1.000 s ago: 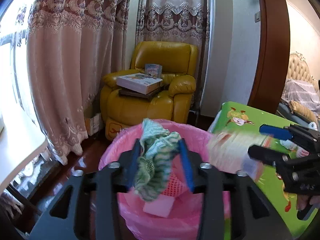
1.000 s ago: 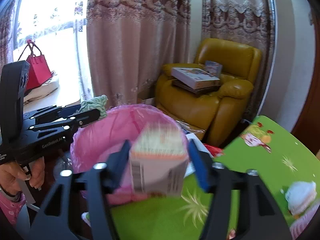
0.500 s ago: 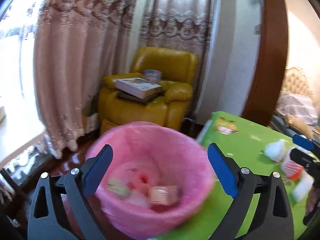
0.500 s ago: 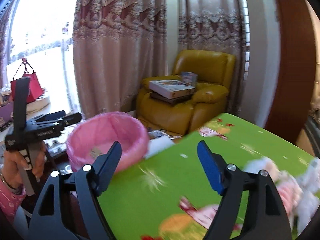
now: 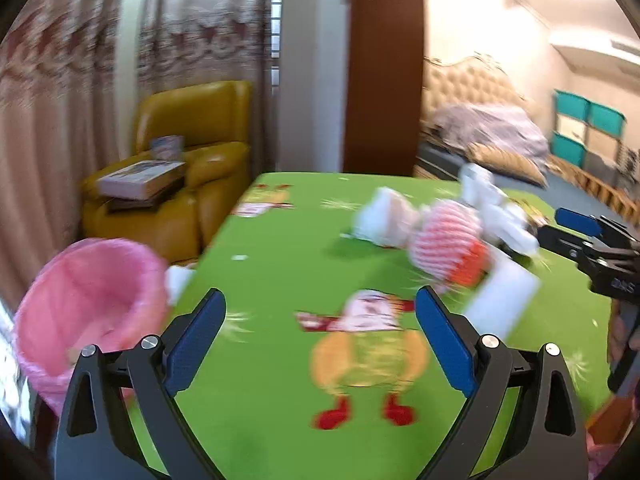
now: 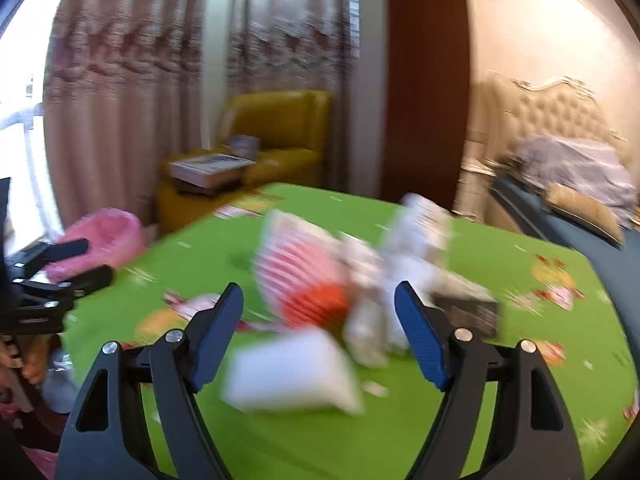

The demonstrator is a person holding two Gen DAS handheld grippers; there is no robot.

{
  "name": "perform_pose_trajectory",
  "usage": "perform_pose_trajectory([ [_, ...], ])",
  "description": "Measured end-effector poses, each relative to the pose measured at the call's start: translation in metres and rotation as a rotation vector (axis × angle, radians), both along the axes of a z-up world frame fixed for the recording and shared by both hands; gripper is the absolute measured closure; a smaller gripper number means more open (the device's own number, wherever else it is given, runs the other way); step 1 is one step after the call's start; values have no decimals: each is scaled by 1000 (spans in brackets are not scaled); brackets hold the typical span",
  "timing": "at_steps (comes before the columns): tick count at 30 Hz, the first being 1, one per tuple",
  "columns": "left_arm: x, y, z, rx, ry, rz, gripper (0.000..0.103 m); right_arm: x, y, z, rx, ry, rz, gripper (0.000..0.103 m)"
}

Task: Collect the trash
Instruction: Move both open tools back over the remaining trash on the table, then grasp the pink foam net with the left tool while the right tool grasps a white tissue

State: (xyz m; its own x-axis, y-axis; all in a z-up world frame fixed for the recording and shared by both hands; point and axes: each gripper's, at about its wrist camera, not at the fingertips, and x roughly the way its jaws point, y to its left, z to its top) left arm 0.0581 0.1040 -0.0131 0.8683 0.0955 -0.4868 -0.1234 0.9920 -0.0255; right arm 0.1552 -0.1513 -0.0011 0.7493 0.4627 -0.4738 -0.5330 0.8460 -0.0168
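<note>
A heap of trash lies on the green tablecloth (image 5: 280, 264): a red-and-white striped wrapper (image 5: 446, 242) (image 6: 300, 268), white crumpled paper (image 5: 384, 216), a white flat packet (image 6: 292, 372) and a dark box (image 6: 468, 312). My left gripper (image 5: 320, 332) is open and empty over the cloth, left of the heap. My right gripper (image 6: 320, 328) is open and empty, just in front of the white packet. The pink-lined bin (image 5: 88, 296) (image 6: 100, 236) stands off the table's left edge. Both views are blurred.
A yellow armchair (image 5: 180, 184) with books stands behind the bin by the curtains. A brown door frame (image 5: 384, 68) and a bed (image 5: 488, 132) lie beyond the table. The right gripper shows in the left wrist view (image 5: 596, 248).
Both grippers let go of their trash over the bin, the left a green cloth and the right a carton. They opened and swung right to the table's trash heap.
</note>
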Motion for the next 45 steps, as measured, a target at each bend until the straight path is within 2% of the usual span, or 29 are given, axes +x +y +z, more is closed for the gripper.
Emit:
perform_pose_trajectory([
  [6, 17, -27, -9, -23, 5, -31, 14, 26, -26, -35, -62, 128, -101, 56],
  [9, 19, -30, -11, -10, 7, -34, 14, 37, -25, -43, -50, 183, -119, 57],
  [13, 18, -25, -14, -4, 6, -27, 14, 49, -1, -46, -96, 198, -102, 57],
  [17, 15, -13, -19, -33, 14, -19, 14, 56, 28, -46, -120, 201, -89, 57],
  [25, 12, 1, -25, -46, 30, 6, 14, 86, 46, -37, -74, 223, -114, 59],
  [31, 11, -3, -28, -39, 36, 0, 14, 79, 29, -40, -75, 229, -132, 64],
  [40, 18, -20, -28, -42, 43, -44, 14, 66, -38, -28, -18, 198, -229, 64],
  [45, 26, -42, -30, -21, 51, -97, 14, 65, -53, -31, -24, 207, -255, 62],
])
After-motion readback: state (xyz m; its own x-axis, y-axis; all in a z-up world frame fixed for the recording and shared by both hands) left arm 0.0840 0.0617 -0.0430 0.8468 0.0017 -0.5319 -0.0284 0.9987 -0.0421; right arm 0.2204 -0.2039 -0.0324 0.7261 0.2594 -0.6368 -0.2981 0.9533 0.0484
